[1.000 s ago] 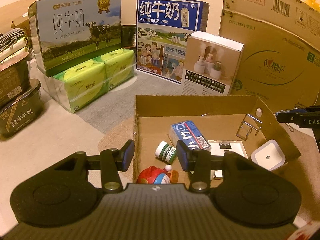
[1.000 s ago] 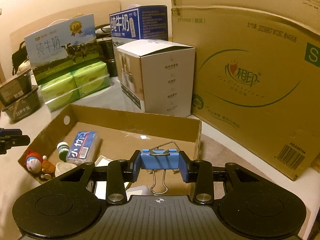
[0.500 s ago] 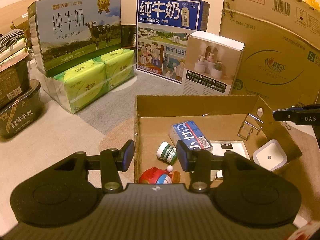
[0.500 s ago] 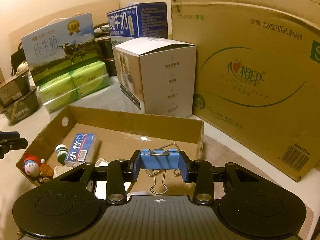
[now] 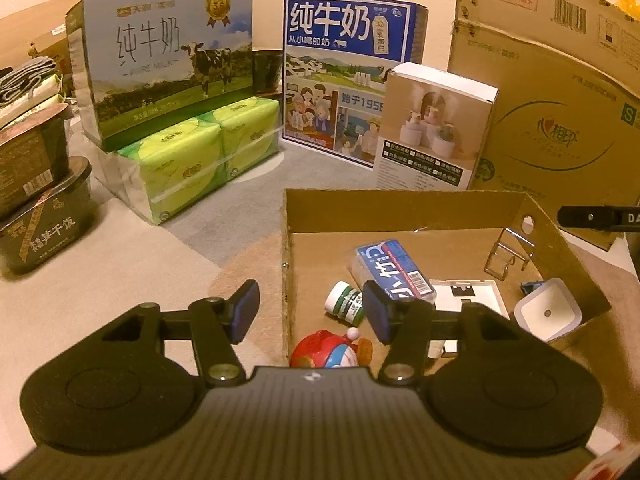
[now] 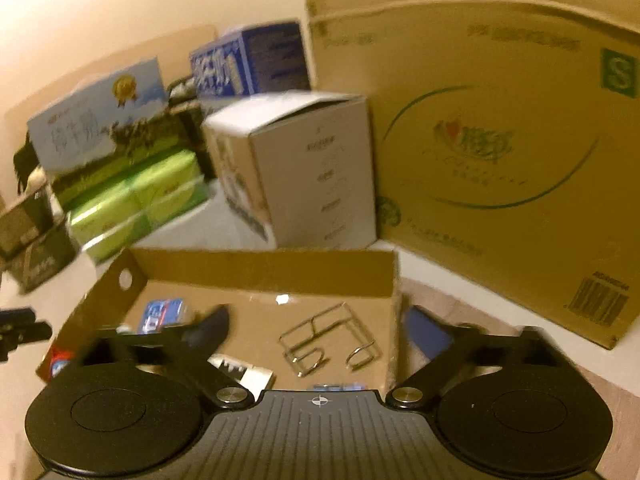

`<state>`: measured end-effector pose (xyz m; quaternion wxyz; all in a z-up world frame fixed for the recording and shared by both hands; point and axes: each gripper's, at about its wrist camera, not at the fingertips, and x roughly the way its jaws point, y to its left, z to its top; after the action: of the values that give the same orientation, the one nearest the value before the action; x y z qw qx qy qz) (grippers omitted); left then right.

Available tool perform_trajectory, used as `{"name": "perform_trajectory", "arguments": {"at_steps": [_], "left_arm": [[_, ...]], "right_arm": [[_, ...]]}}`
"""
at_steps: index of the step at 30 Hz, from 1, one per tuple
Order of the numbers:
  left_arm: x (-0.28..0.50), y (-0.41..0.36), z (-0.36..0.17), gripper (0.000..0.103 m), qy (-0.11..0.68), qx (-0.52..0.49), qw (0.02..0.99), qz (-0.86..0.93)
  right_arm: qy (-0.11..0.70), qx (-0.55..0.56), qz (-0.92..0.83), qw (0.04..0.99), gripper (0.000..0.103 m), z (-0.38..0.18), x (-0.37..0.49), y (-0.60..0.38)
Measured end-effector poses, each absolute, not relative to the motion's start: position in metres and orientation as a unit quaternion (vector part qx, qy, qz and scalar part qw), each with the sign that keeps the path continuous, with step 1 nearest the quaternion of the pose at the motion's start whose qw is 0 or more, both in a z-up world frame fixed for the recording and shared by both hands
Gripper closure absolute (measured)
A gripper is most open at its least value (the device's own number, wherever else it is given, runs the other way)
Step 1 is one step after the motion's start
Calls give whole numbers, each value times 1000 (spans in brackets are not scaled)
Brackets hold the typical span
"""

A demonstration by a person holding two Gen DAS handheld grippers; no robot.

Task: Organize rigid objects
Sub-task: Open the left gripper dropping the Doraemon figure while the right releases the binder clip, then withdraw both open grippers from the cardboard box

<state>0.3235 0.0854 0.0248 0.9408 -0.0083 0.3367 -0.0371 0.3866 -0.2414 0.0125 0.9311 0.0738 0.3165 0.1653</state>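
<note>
A shallow cardboard tray [image 5: 400, 210] holds a blue box [image 5: 390, 272], a green-and-white bottle [image 5: 345, 302], a red toy [image 5: 328, 352], a flat white box [image 5: 468, 294], a white cube [image 5: 548, 314] and a wire rack [image 5: 508, 254]. My left gripper [image 5: 310, 312] hovers over the tray's near left corner, its jaws opening with nothing held. My right gripper [image 6: 320, 330] is over the tray [image 6: 260, 268], its jaws opening wide. The blue binder clip [image 6: 338, 387] lies loose below it, beside the wire rack [image 6: 328, 340]. The clip [image 5: 530, 287] peeks out behind the cube.
Two milk cartons [image 5: 168, 72] [image 5: 344, 64], green tissue packs [image 5: 196, 156], a white product box [image 5: 432, 132] and a big brown shipping box [image 5: 560, 112] ring the tray's far side. Dark food tubs [image 5: 40, 220] stack at the left.
The right gripper's jaws have sprung apart and let the blue binder clip drop into the tray. The left gripper's jaws have widened a little. The right view has blurred.
</note>
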Motion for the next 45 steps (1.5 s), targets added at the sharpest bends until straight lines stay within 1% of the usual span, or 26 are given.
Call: {"name": "perform_trajectory", "arguments": {"at_steps": [18, 20, 27, 29, 33, 38, 45], "left_arm": [[296, 79, 49, 48, 325, -8, 945, -43], [290, 78, 52, 45, 322, -10, 946, -43], [266, 75, 62, 41, 323, -11, 945, -43], [258, 74, 65, 36, 323, -9, 946, -41], [240, 75, 72, 33, 318, -1, 947, -35], [219, 74, 76, 26, 318, 3, 948, -33], [195, 75, 74, 22, 322, 1, 946, -34]], "right_arm": [[316, 74, 171, 930, 7, 40, 360, -243], [315, 74, 174, 930, 7, 43, 353, -242], [312, 84, 185, 928, 7, 51, 325, -240], [310, 85, 187, 928, 7, 54, 316, -240], [306, 92, 192, 928, 7, 61, 300, -240], [300, 97, 198, 928, 7, 69, 281, -241], [296, 94, 207, 928, 7, 71, 255, -242]]}}
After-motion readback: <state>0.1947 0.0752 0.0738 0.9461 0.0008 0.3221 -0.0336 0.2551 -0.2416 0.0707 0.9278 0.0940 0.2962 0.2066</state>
